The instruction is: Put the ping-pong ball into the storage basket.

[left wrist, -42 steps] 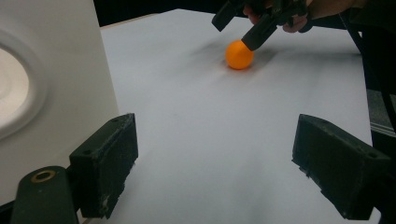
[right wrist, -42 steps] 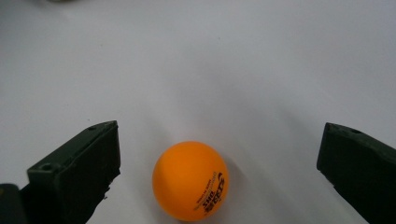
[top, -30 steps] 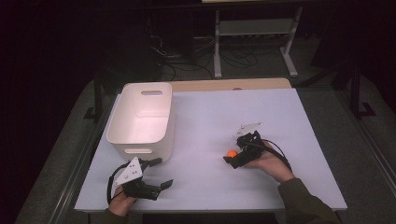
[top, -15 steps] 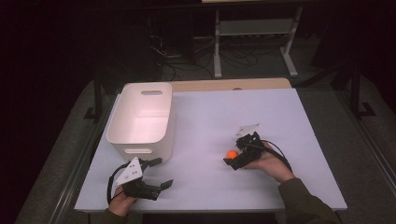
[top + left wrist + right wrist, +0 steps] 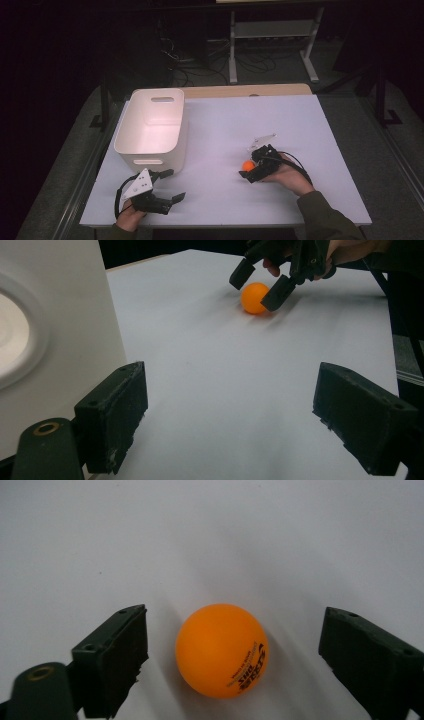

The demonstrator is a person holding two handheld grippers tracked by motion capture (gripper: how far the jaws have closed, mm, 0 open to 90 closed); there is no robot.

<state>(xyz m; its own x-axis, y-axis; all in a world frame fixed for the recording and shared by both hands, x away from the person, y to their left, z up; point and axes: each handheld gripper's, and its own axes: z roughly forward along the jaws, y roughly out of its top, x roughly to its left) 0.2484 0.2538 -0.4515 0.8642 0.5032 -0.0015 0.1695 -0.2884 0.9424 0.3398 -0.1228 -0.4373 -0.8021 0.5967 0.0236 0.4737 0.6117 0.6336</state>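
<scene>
One small round orange plastic ball (image 5: 248, 165) sits on the flat white table (image 5: 300, 125), on its right side. Two black grippers are here, one in each hand. The right gripper (image 5: 252, 168) is low at the ball, with its two jaws spread wide, one on each side of the ball, and neither one touches it. In the right gripper view the ball (image 5: 222, 650) has tiny dark writing on it. The left gripper (image 5: 172, 185) is near the front edge, its jaws spread wide too, with nothing between them. One tall white plastic bin (image 5: 150, 127) stands just behind it, well apart from the ball.
</scene>
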